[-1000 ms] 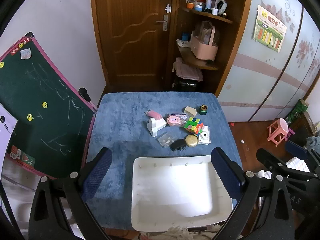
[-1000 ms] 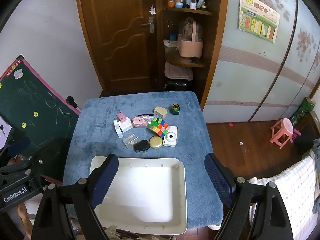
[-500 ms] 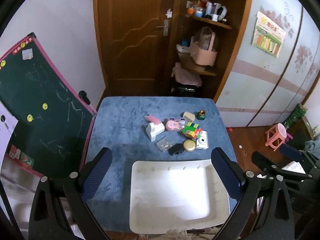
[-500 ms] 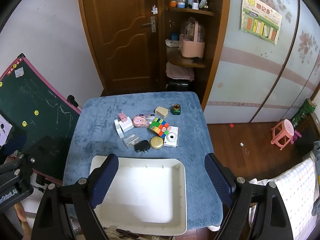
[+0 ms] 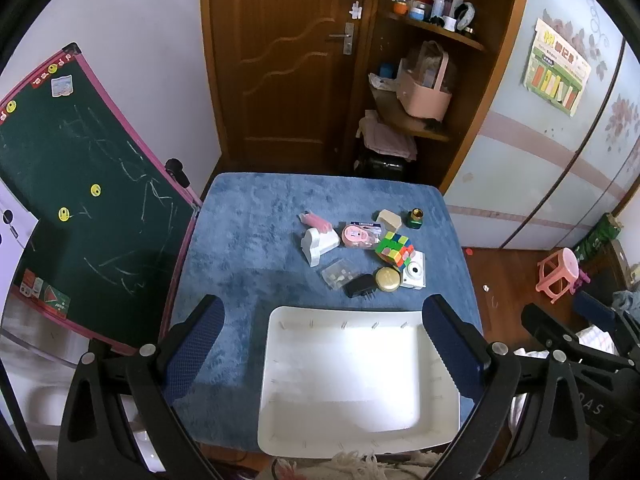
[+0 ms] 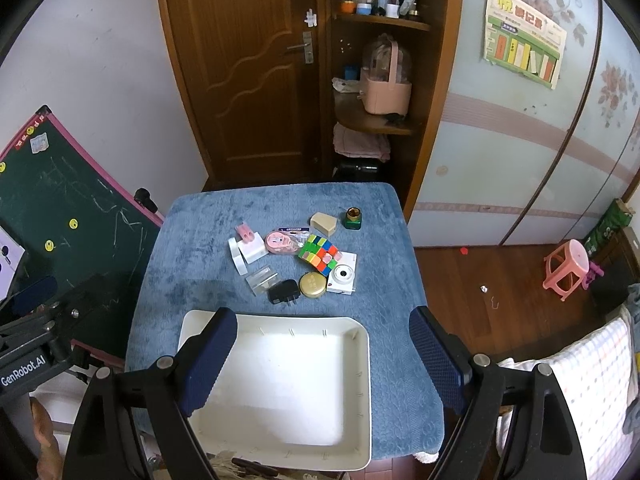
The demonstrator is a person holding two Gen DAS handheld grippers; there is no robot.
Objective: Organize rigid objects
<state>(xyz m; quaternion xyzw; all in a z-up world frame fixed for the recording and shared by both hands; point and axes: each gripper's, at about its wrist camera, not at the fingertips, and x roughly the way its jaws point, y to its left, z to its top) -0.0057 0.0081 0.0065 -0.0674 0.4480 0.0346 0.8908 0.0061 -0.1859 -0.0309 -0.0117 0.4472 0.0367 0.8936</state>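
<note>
A cluster of small rigid objects lies mid-table on the blue cloth: a colourful puzzle cube (image 5: 394, 250) (image 6: 319, 255), a white toy camera (image 5: 414, 276) (image 6: 342, 278), a round gold tin (image 5: 387, 279) (image 6: 313, 285), a black plug adapter (image 5: 360, 285) (image 6: 284, 291), a clear plastic box (image 5: 338, 273), a white holder (image 5: 318, 244) and a pink round case (image 5: 356, 236). An empty white tray (image 5: 280, 360) (image 6: 360, 380) sits at the near edge. My left gripper (image 5: 320, 344) and right gripper (image 6: 322, 354) both hover high above the tray, open and empty.
A green chalkboard (image 5: 80, 184) leans at the table's left side. A wooden door and corner shelf (image 5: 416, 120) stand behind the table. A pink stool (image 6: 568, 268) is on the floor to the right. A small green jar (image 5: 416, 218) and a beige block (image 5: 389, 219) lie at the cluster's far side.
Both grippers have risen and drawn back a little, so the table looks smaller and farther. Nothing on the table has moved.
</note>
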